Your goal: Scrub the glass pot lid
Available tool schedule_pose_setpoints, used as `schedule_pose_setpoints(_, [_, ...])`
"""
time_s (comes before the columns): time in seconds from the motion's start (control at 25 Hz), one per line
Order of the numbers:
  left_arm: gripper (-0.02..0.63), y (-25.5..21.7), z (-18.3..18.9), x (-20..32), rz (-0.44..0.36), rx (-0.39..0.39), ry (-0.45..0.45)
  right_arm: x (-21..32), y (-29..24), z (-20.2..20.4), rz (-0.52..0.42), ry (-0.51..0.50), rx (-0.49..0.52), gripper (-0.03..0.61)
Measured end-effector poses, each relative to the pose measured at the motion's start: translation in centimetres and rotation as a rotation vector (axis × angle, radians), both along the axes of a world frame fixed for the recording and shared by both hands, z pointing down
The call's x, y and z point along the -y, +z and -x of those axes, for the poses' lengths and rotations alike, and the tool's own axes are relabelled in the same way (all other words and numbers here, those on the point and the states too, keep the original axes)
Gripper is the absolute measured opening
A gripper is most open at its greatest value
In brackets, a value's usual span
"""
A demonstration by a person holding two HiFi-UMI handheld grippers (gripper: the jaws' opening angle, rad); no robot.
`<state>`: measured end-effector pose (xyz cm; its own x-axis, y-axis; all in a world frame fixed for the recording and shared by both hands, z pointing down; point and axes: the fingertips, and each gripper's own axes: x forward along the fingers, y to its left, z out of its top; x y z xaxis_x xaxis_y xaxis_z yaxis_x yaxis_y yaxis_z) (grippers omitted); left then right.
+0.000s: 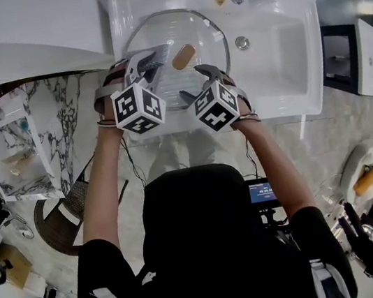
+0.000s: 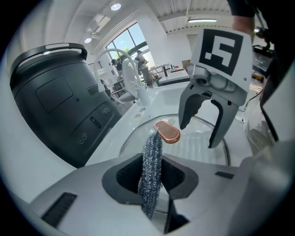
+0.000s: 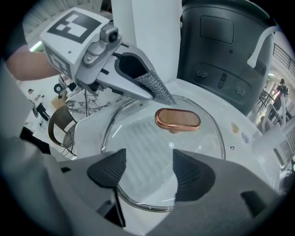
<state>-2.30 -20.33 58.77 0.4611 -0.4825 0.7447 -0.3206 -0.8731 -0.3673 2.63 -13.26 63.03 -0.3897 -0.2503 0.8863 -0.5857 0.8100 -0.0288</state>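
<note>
While the glass pot lid (image 1: 203, 30) lies flat at the left end of the sink (image 1: 282, 44), copper knob (image 1: 184, 57) up, the left gripper (image 2: 152, 184) hangs over it, jaws pinching a silvery mesh scrubber (image 2: 152, 152) just beside the knob. Right gripper (image 3: 147, 173) hovers above the lid's near rim, jaws spread and nothing between them.

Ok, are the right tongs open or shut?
Open. The right gripper has its tongs apart, gripping nothing; the glass lid shows through the gap.
</note>
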Motion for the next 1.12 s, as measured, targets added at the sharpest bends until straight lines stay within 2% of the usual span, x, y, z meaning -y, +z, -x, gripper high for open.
schedule_pose_setpoints(0.8, [0.081, 0.4, 0.3, -4.8, 0.028, -0.009, 0.025, 0.0, 0.0, -0.1, 0.001, 0.003, -0.001, 0.299])
schedule_pose_setpoints(1.12, [0.083, 0.8, 0.2, -7.2, 0.008, 0.039, 0.075, 0.0, -0.1, -0.1, 0.004, 0.003, -0.003, 0.299])
